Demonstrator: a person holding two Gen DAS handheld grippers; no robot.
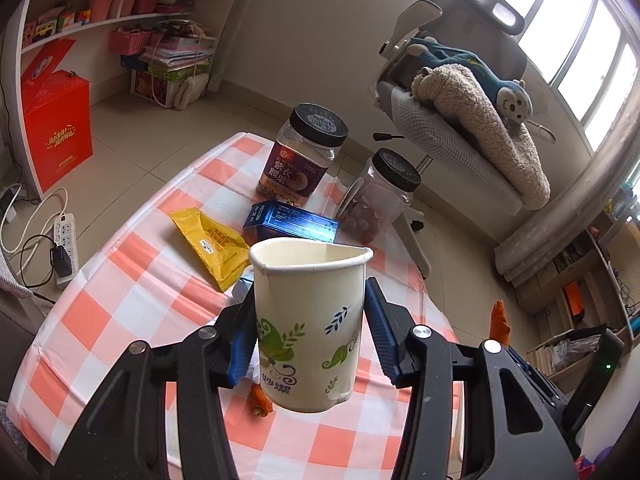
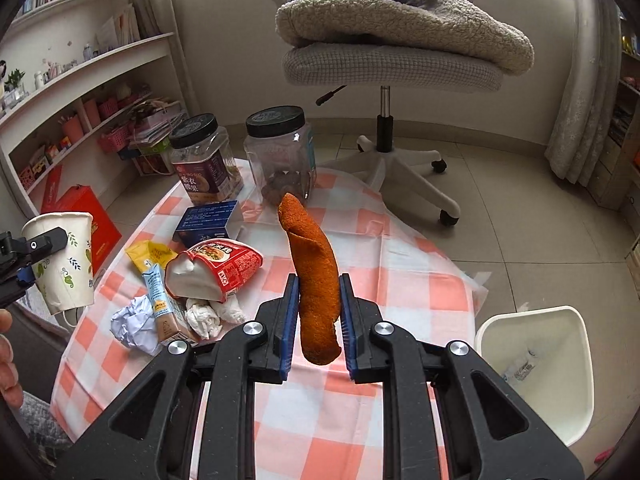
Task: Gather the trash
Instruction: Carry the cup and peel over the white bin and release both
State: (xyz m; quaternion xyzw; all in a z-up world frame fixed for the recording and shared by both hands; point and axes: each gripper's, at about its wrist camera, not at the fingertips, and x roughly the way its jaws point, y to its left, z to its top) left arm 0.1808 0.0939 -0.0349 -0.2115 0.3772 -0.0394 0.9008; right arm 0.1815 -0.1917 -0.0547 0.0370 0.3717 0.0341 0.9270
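My left gripper (image 1: 310,328) is shut on a white paper cup with green leaf print (image 1: 308,320) and holds it upright above the checked table; the cup also shows in the right wrist view (image 2: 64,256). My right gripper (image 2: 319,312) is shut on a long orange peel (image 2: 314,276) and holds it above the table. On the table lie a red snack cup (image 2: 216,270), crumpled paper (image 2: 134,324), white tissue wads (image 2: 208,316), a small drink carton (image 2: 164,308) and a yellow packet (image 1: 212,242). A white bin (image 2: 536,360) stands on the floor to the right.
Two black-lidded jars (image 2: 204,160) (image 2: 282,152) and a blue box (image 2: 208,220) stand at the table's far side. An office chair (image 2: 392,68) with a blanket is behind the table. A red box (image 1: 56,132) and a power strip (image 1: 64,240) are on the floor at left.
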